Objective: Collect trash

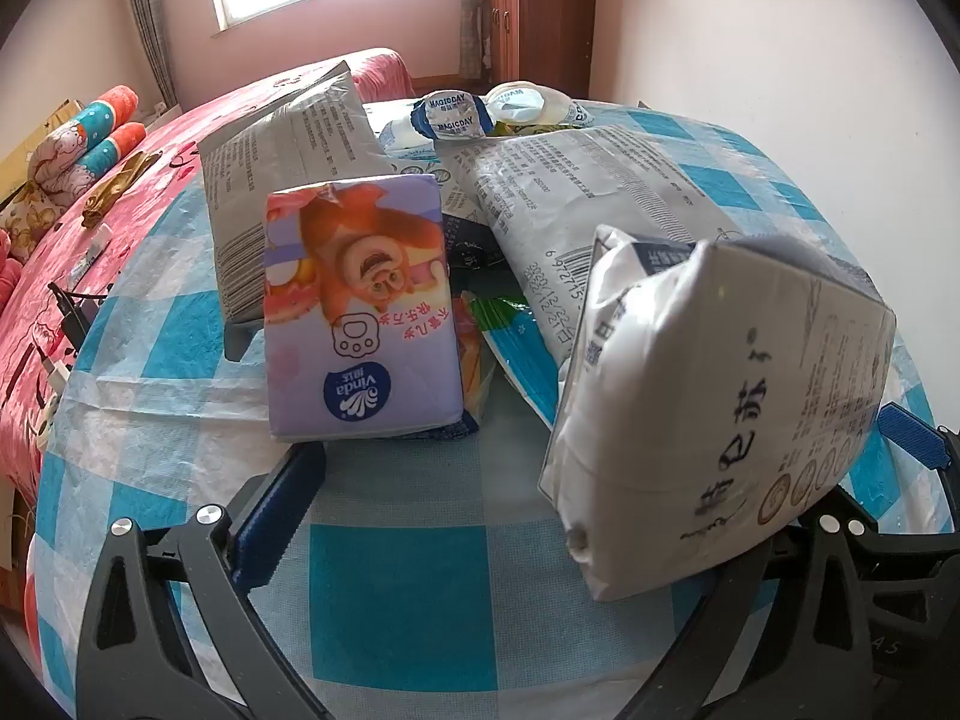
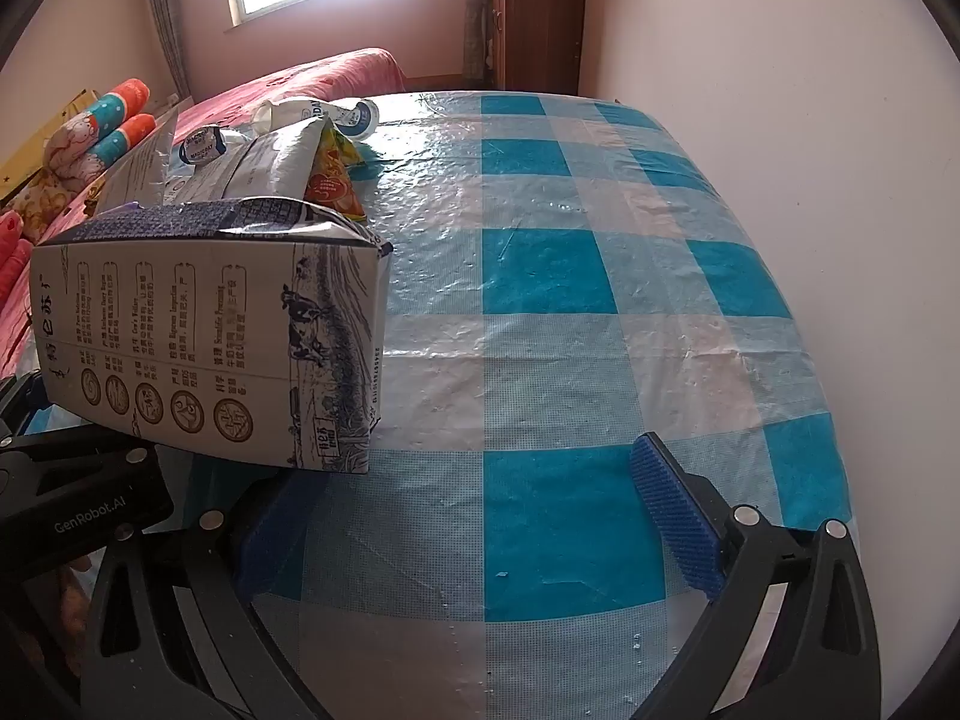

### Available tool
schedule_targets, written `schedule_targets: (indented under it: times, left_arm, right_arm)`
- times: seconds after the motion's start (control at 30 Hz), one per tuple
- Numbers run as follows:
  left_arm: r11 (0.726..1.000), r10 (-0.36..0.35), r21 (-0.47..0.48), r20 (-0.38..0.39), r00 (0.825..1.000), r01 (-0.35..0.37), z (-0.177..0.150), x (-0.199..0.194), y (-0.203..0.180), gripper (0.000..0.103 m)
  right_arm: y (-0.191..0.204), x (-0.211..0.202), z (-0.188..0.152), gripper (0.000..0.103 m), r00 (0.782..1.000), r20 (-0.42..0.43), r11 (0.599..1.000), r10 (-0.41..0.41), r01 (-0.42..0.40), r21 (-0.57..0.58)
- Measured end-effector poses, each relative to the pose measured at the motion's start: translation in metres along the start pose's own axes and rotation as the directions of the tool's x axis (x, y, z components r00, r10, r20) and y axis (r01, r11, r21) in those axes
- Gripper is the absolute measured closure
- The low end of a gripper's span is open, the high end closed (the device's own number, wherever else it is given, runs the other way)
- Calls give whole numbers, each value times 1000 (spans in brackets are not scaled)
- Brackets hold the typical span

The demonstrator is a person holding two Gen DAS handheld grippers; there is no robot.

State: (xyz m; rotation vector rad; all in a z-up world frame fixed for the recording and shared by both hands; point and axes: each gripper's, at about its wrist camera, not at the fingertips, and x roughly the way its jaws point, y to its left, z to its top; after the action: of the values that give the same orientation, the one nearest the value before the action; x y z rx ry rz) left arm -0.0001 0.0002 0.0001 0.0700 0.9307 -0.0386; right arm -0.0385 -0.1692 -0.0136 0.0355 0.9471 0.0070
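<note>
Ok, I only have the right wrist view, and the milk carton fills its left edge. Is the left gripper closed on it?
Observer: No. The left gripper is wide open. The milk carton sits beside its right finger, with a broad gap to its left finger.
Operator: Is anything hidden behind the carton on that side?
Observer: Yes, a purple tissue pack is propped upright just in front of a grey bag.
</note>
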Motion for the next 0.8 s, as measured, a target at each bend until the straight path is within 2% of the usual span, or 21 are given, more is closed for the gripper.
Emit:
schedule_targets:
  times: [0.33, 0.43, 0.63, 0.8]
  left_arm:
    - [1000, -2, 21, -23, 1000, 3, -3, -1, -3, 3]
    - [1000, -5, 30, -24, 1000, 6, -23, -14, 0, 3]
    - [999, -1, 43, -11, 1000, 2, -36, -33, 13, 3]
    - [999, 4, 40, 31, 1000, -5, -45, -59, 25, 3]
  right_arm:
    - [4, -10, -15, 4, 1000, -5, 1000, 24, -24, -15]
    - [3, -16, -22, 4, 999, -4, 999, 32, -32, -20]
    - [0, -35, -35, 4, 998, 19, 998, 67, -67, 5]
    - [0, -53, -43, 4, 994, 56, 996, 93, -93, 0]
